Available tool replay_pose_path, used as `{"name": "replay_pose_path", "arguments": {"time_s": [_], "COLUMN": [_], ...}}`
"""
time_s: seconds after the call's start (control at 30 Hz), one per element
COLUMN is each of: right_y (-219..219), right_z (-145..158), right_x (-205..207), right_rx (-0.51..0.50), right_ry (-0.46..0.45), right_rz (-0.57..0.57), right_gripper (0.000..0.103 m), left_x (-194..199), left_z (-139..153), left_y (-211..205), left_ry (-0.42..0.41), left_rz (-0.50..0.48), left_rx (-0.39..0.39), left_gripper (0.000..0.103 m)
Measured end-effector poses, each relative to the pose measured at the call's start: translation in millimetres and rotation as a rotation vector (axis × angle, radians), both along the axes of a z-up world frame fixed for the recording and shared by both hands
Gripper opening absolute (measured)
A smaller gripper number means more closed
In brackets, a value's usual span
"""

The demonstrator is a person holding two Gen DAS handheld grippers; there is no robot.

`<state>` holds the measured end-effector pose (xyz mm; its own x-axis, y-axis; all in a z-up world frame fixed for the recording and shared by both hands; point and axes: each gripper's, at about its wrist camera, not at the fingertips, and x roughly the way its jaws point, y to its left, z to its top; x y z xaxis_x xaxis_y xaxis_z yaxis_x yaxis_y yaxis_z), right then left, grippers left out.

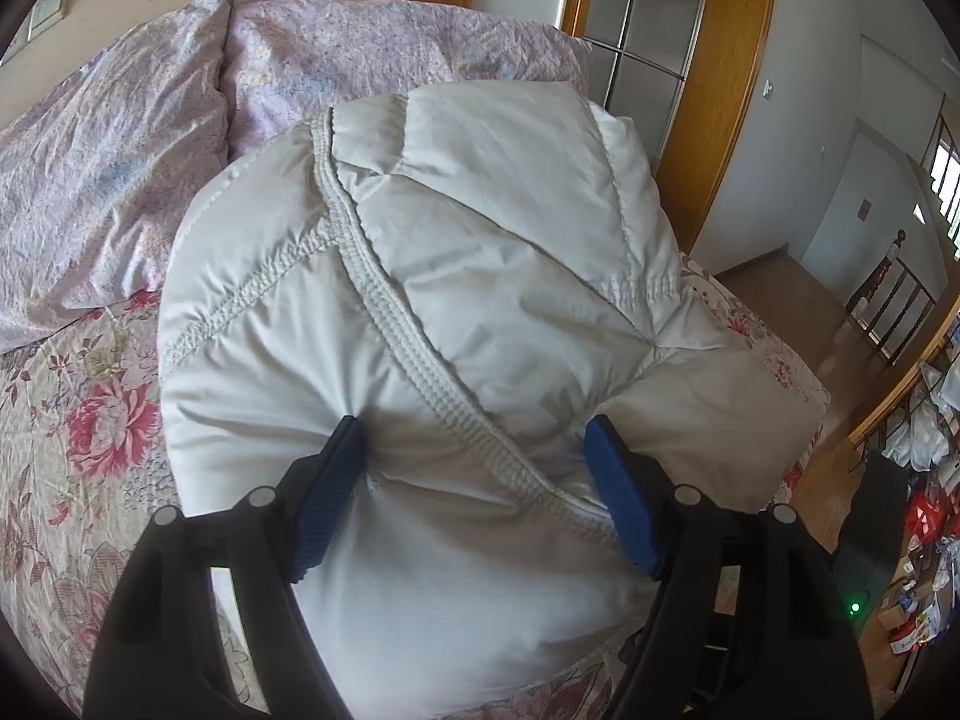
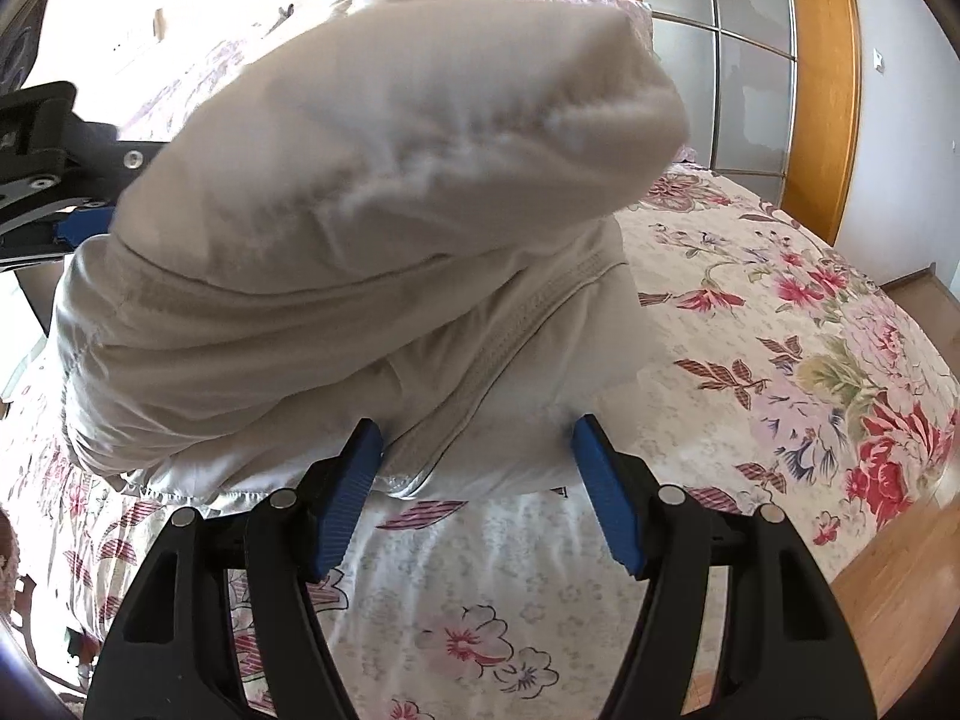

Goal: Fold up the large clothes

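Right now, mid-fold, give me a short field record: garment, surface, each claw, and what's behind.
garment: white padded jacket, bundled into a thick puffy fold, ribbed seam running across it
surface: bed with flowered cover
left claw: pads pressed into the jacket's near edge, fabric bulging between them
right claw: pads pinching the bundle's lower edge, just above the cover
bedding behind: pale patterned pillows at the head of the bed
background: wood-framed glass door

Floral bedspread [image 2: 780,360], lilac pillows [image 1: 108,168], wooden door frame [image 1: 726,90]
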<state>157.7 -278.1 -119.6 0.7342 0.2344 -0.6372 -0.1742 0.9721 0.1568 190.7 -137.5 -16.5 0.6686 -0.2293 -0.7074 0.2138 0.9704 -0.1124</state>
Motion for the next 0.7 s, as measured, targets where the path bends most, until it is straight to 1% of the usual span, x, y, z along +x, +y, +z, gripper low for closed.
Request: {"name": "replay_pose_path", "arguments": {"time_s": [0.37,0.5,0.67,0.7], "right_y": [-3.8,-3.8,-2.2,-2.8], "right_z": [-2.1,-4.1,-2.7,-2.0], "right_x": [2.8,5.4,3.0,2.3], "right_rx": [0.014,0.016,0.008,0.006], "right_ry": [0.0,0.003,0.004,0.003], "right_rz": [0.009,0.009,0.015,0.015], "right_gripper": [0.07,0.071,0.071,0.071], "left_x": [29.7,33.3,21.1,17.7], "left_z": [-8.4,-12.0,-8.4,-7.0], "left_y": [-12.8,-15.9,-19.5,-18.5], "left_ry": [0.025,0.025,-0.041,-0.053], "left_rz": [-0.001,-0.001,0.004,0.004], "left_rx": [0.024,0.034,0.072,0.074], "left_gripper": [0.078,0.079,0.079,0.081]}}
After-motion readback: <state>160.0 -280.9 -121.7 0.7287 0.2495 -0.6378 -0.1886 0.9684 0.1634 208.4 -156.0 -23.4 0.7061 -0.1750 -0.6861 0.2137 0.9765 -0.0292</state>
